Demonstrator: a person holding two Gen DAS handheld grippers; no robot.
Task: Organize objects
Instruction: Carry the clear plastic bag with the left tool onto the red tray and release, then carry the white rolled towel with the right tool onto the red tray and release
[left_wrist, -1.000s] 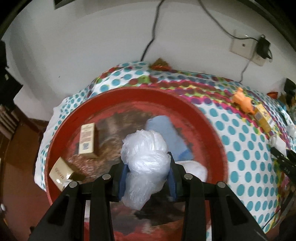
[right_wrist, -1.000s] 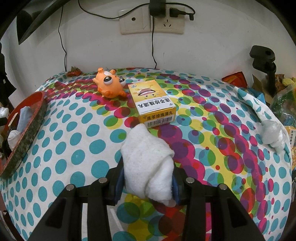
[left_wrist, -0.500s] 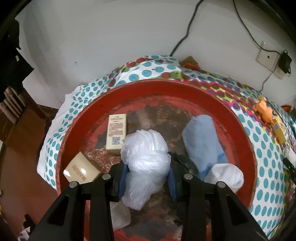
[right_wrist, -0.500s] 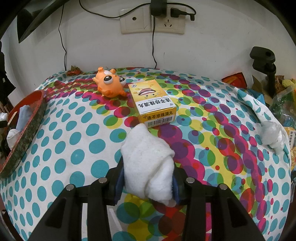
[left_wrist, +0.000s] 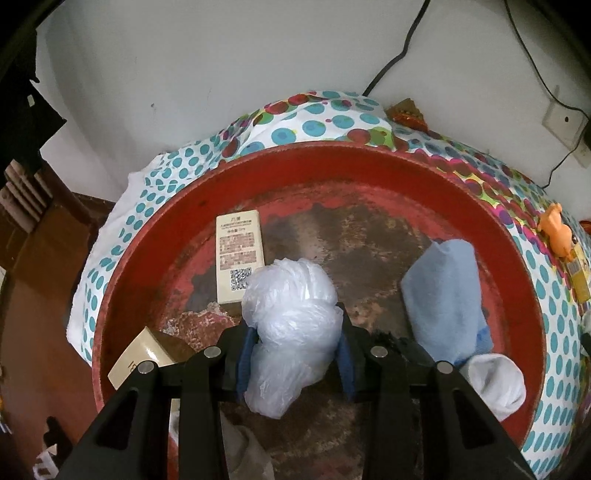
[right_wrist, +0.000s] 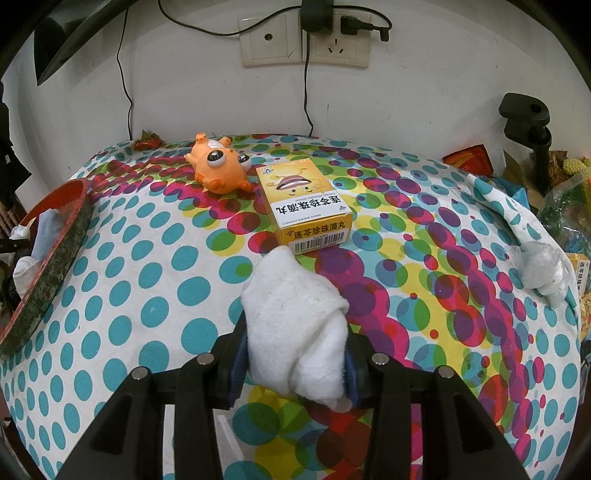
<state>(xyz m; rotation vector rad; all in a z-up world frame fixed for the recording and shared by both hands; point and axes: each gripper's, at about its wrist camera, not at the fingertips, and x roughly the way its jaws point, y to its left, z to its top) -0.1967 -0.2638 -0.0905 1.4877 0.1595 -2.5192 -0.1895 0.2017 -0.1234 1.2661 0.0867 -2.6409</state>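
The sorting is partway done, and the step in hand looks like dropping off a plastic bag (left_wrist: 291, 332) into the red basin (left_wrist: 321, 162). The left gripper (left_wrist: 293, 350) holds the crumpled bag between its blue pads, low over the worn basin floor, beside a cream box (left_wrist: 239, 254). A blue cloth (left_wrist: 443, 291), a white sock (left_wrist: 495, 384) and a second box (left_wrist: 140, 358) already lie in the basin. The jaws have just been opening a little, though the bag is still pinched between them. Next, I would judge, they need to open fully so the bag falls free onto the bare patch in the middle, and then lift clear.

The right gripper (right_wrist: 295, 350) is clamped on a rolled white cloth (right_wrist: 295, 325) above the dotted tablecloth (right_wrist: 147, 295), just short of the yellow box (right_wrist: 303, 203) and the orange toy (right_wrist: 218, 170). Another plastic bag (right_wrist: 543, 273) waits near the right edge.

Compared with a second ago, the left view has shifted further over the basin and lower, so the cream box now sits close by the bag. The right side looks unchanged.
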